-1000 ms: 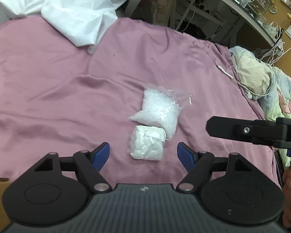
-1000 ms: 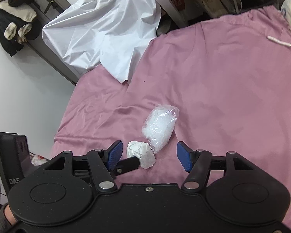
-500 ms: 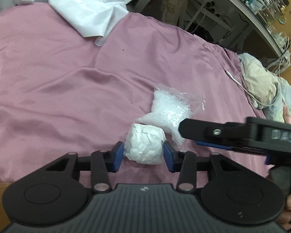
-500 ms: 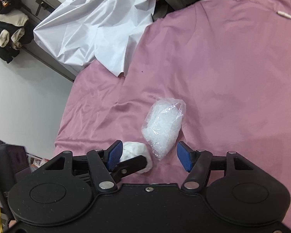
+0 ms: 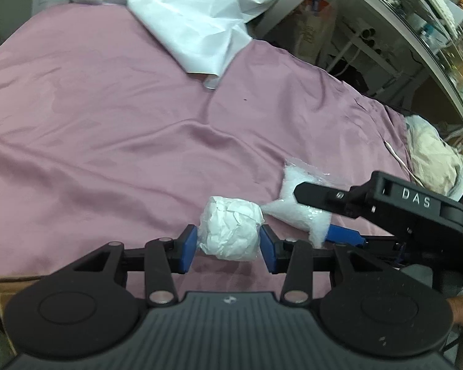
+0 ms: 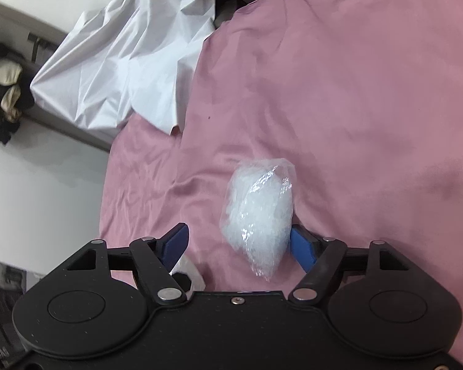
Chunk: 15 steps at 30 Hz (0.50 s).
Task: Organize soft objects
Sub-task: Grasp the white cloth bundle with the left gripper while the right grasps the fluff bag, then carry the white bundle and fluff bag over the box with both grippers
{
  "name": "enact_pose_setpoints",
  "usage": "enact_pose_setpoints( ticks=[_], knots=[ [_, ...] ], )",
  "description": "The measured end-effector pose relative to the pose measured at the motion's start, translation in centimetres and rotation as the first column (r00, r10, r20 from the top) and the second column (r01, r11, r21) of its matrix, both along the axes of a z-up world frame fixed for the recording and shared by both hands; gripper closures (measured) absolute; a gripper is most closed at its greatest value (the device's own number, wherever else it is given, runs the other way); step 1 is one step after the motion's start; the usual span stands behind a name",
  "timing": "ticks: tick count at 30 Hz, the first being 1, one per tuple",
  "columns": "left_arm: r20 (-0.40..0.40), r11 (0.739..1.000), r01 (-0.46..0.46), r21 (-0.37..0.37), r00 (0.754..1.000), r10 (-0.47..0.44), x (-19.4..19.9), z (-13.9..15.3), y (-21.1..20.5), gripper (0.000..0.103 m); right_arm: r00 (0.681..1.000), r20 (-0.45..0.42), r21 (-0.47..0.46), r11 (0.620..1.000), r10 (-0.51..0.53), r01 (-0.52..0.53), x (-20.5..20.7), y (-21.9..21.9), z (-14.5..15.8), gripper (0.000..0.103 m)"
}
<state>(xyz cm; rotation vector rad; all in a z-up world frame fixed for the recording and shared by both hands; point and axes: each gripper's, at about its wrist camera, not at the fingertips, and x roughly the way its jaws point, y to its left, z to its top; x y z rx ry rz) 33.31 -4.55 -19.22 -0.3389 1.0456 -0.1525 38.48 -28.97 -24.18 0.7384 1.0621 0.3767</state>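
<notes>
Crumpled white paper wad wrapped in clear film (image 5: 230, 231), roughly rounded, no clear long axis, sitting at lower centre of the left wrist view on the mauve satin bedsheet (image 5: 108, 129). Left gripper (image 5: 230, 243) reaching forward low over the sheet, blue pads (image 5: 188, 246) pressing both flanks of the wad, clenching it.

Clear plastic bag of white fluffy filling (image 6: 259, 215) lying at centre of the right wrist view, long axis running from upper right toward lower left of the frame, tapered end pointing down toward the gripper body, crinkled open end pointing up and away. In the left wrist view the same bag (image 5: 296, 206) stretching from right of centre toward the wad, narrow tip nearly touching the wad's right side.

Right gripper (image 6: 239, 246) approaching along the bag's length, jaws spread wide and released; right blue pad (image 6: 302, 246) touching the bag's side, left pad standing apart from it with bare sheet between. Not grasping. In the left wrist view the right gripper (image 5: 324, 215) entering from the right edge, black body marked DAS, one finger crossing over the bag, blue pad showing beneath it.

Rumpled white fabric sheet (image 5: 200, 15) draping over the bed's far edge at upper centre of the left wrist view, upper left of the right wrist view (image 6: 123, 61). Pale bundled bedding (image 5: 432, 154) at right edge. Slight motion blur in both views.
</notes>
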Motion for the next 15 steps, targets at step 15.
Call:
enact_pose_setpoints(
  ticks=[15],
  knots=[
    [0.066,1.0,-0.022,0.015,0.998,0.021,-0.6,3.0,0.9,0.06,0.997,0.026,-0.092,0.993,-0.071,0.073,-3.1,-2.4,3.9,0.073]
  ],
)
